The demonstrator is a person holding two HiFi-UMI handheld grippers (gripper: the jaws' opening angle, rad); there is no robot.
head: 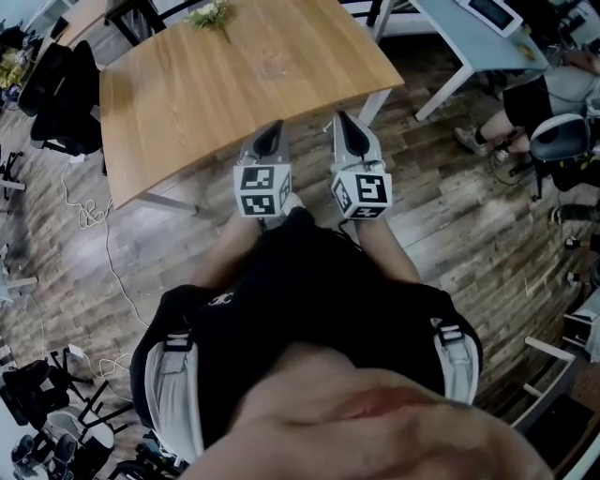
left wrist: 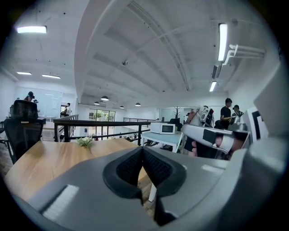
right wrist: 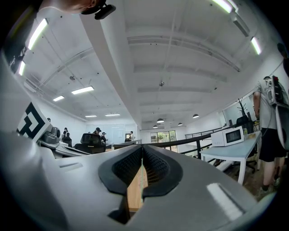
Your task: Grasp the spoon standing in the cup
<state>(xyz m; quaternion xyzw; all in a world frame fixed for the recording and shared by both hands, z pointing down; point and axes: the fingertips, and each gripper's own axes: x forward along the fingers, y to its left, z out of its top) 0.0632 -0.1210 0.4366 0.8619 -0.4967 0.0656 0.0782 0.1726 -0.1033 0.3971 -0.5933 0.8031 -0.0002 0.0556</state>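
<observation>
No cup or spoon shows in any view. In the head view my left gripper [head: 273,128] and right gripper [head: 343,120] are held side by side over the wood floor, just short of the near edge of a wooden table [head: 234,84]. Both point toward it. In the left gripper view the left gripper [left wrist: 142,151] has its black ribbed pads pressed together with nothing between them. The right gripper [right wrist: 142,152] in its own view is also shut and empty, with only a sliver of tabletop showing between its pads.
A small sprig of white flowers [head: 212,13] lies at the table's far edge. Black chairs [head: 62,90] stand to the left. A pale table [head: 469,37] and a seated person [head: 548,98] are at the right. Cables [head: 94,234] trail on the floor.
</observation>
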